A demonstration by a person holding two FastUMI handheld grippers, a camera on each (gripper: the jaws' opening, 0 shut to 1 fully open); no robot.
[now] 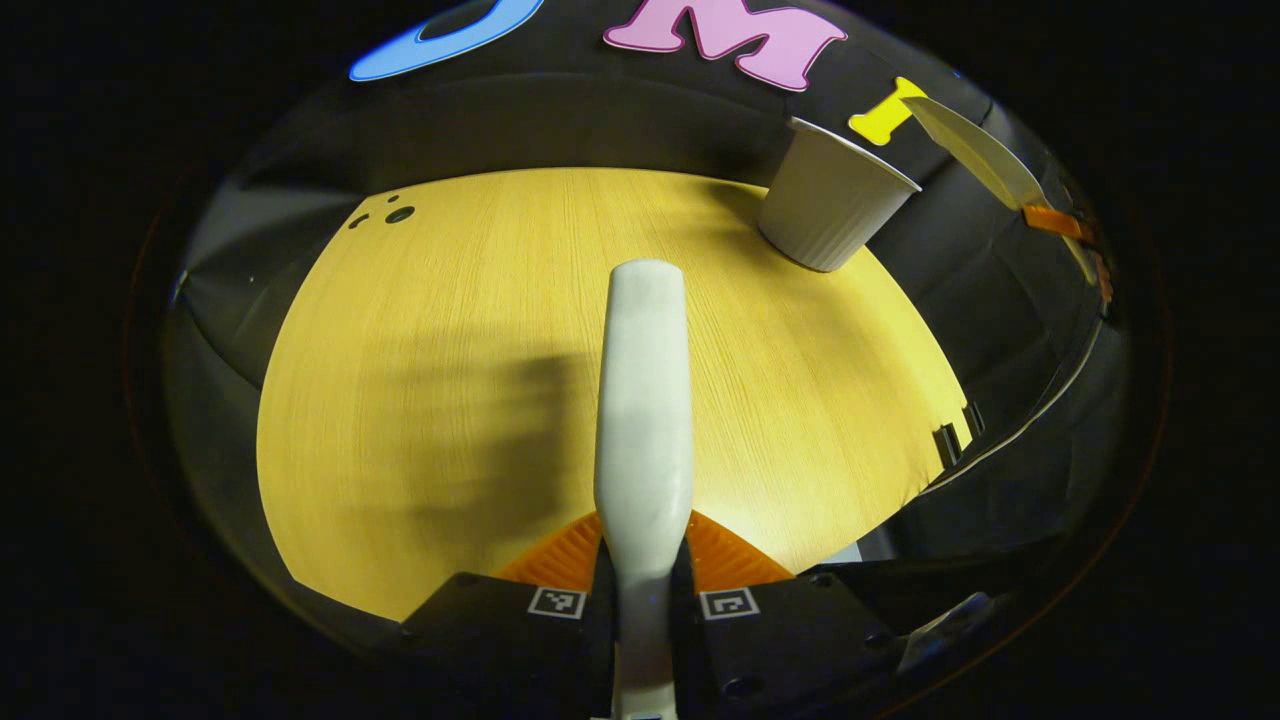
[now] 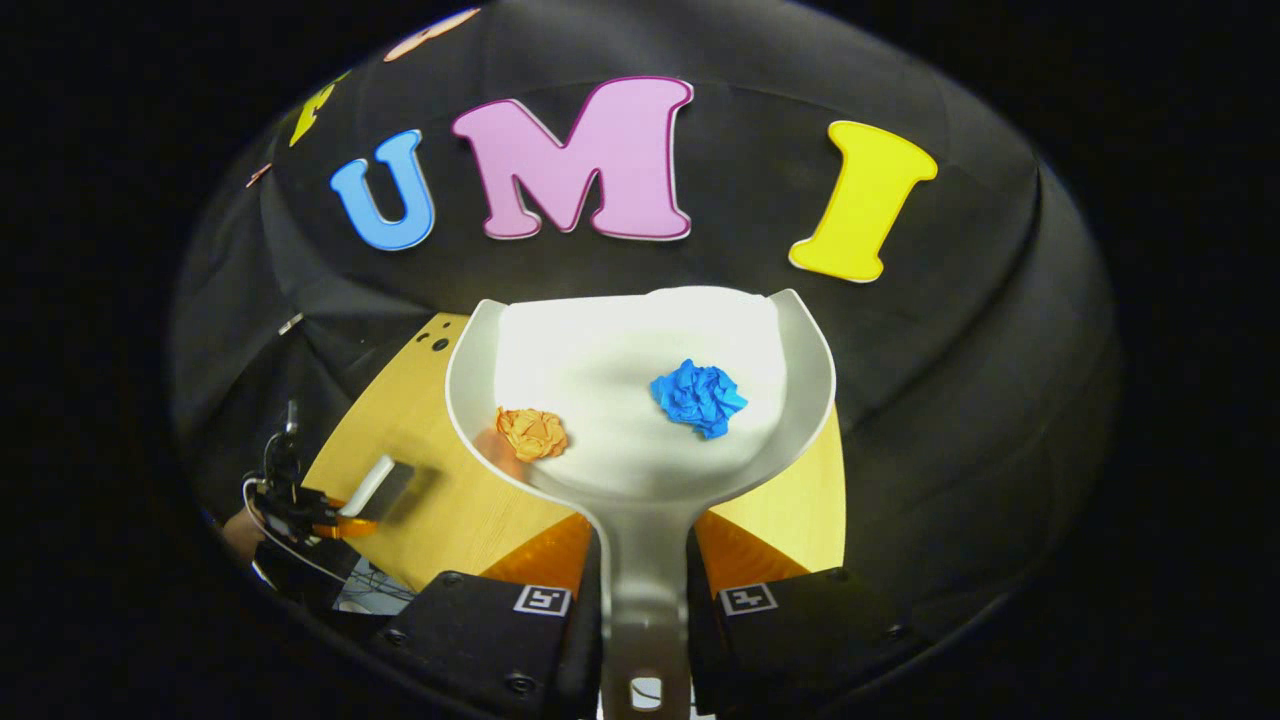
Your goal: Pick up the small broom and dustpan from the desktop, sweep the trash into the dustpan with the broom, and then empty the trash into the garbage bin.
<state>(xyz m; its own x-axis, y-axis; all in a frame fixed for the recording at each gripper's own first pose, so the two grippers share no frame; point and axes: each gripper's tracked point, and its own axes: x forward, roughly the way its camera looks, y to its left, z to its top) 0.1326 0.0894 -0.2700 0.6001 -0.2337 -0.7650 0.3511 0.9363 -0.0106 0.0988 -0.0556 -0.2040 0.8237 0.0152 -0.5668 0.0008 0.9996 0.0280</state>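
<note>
My right gripper [image 2: 645, 600] clamps the handle of the dustpan [image 2: 640, 400], both fingers pressed against its sides, and the pan rides above the far part of the tabletop [image 2: 440, 500] with two bits of trash in it: an orange wad [image 2: 531, 432] near its left wall and a blue wad [image 2: 700, 397] right of the middle. My left gripper [image 1: 643, 590] is closed on the broom [image 1: 643, 400] by its handle, which sticks out ahead of me over the tabletop; the bin [image 1: 832, 200] stands at the tabletop's far right edge, and the dustpan hangs beyond it, near the wall. I judge the sweeping done and the emptying still to come. The chief risk is the open front lip: if I tip the pan forward before it is over the bin's mouth, the light wads roll off onto the tabletop or past its edge. The orange wad sits close to the low part of the wall and could hop over it in a quick swing. A careless turn might also knock the bin, which looks light. The broom's bristles are not visible to me, and the inside of the bin is hidden, so I cannot tell how full it is.
</note>
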